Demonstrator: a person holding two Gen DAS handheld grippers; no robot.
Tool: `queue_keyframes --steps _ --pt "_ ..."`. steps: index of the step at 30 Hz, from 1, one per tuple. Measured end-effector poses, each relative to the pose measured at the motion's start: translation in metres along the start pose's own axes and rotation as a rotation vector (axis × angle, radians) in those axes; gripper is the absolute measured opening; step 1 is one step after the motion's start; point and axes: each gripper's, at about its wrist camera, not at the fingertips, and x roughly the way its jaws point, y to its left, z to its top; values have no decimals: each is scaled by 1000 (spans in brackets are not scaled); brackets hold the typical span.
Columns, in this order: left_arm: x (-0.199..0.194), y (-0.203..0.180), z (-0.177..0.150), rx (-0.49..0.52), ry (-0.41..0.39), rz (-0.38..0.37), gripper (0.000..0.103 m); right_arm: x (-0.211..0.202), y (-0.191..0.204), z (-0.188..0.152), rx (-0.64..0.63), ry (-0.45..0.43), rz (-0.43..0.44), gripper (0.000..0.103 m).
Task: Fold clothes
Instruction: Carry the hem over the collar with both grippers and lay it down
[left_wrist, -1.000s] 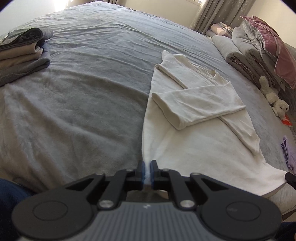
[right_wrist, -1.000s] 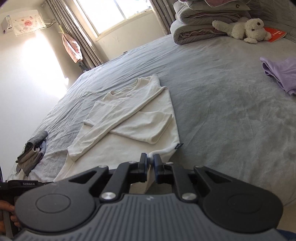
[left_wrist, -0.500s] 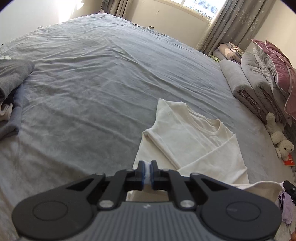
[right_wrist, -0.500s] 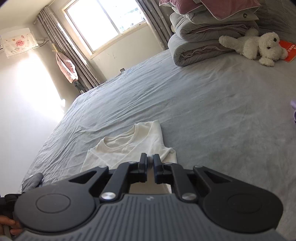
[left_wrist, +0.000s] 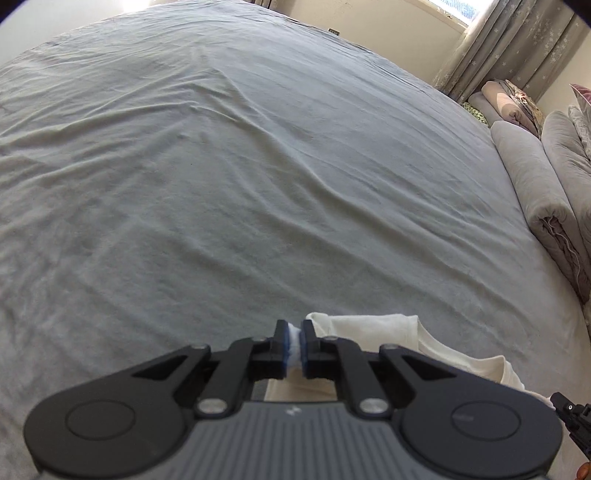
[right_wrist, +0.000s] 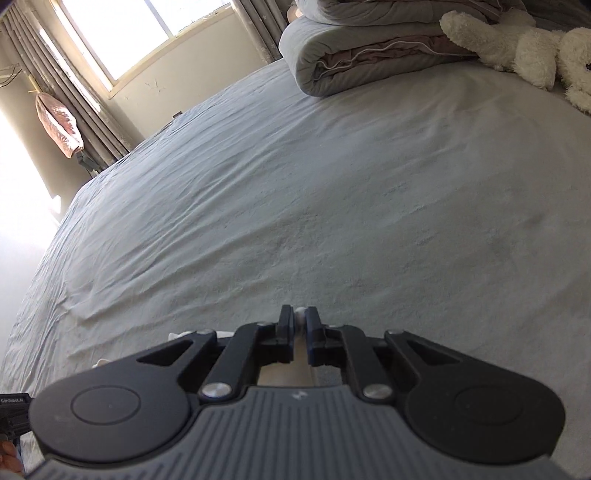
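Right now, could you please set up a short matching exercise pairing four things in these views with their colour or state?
Things:
1. left gripper
2. cream shirt
3. bed sheet
4. plush toy

States:
A. grey, wrinkled, spread wide
B. white and fluffy, lying beside the rolled duvet
C. shut on pale fabric
D. pinched at its edge, mostly hidden under the gripper body

Pairs: 1-C, 2-D, 3-A, 4-B
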Motion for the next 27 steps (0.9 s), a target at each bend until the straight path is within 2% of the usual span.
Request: queue_keyframes --steps 2,4,6,9,12,14,16,17,18,20,22,24,25,26,27 --pt "9 3 4 -9 8 -25 9 10 1 2 -4 8 -2 9" --pt "9 15 7 -47 1 -52 15 14 1 2 -9 22 20 11" --pt "7 31 10 -96 -18 -71 40 9 -3 1 -1 -21 36 13" --pt "-4 53 10 -145 -70 -80 43 -6 -11 -2 13 -92 5 19" --pt "-12 60 5 -122 -73 -123 43 -15 -15 -5 -24 -95 56 24" --pt "-16 59 0 -78 -87 -169 43 -14 -15 -3 -49 -86 84 46" --pt "-16 57 -2 -58 -107 -236 45 -13 -16 -4 -59 -84 90 56" --pt "-14 57 -2 -51 -100 -263 49 -12 -17 -6 -55 -85 93 56" --pt "-9 58 -1 -48 -86 -288 54 -11 -18 -8 -50 -85 100 56" --pt "-5 54 -3 -29 -93 -299 55 -7 -20 -11 -47 -71 145 56" --pt "-1 45 -7 40 -113 -295 55 -1 -18 -14 -65 -50 182 56" --pt "4 32 -12 120 -128 -262 50 4 -7 -19 -156 -30 161 56" --pt "7 25 -14 155 -124 -246 40 6 -2 -22 -199 -25 151 46" --pt "10 19 -16 191 -111 -229 14 7 2 -24 -232 -30 146 20" --pt "13 13 -18 222 -101 -213 13 7 5 -25 -254 -39 144 11"
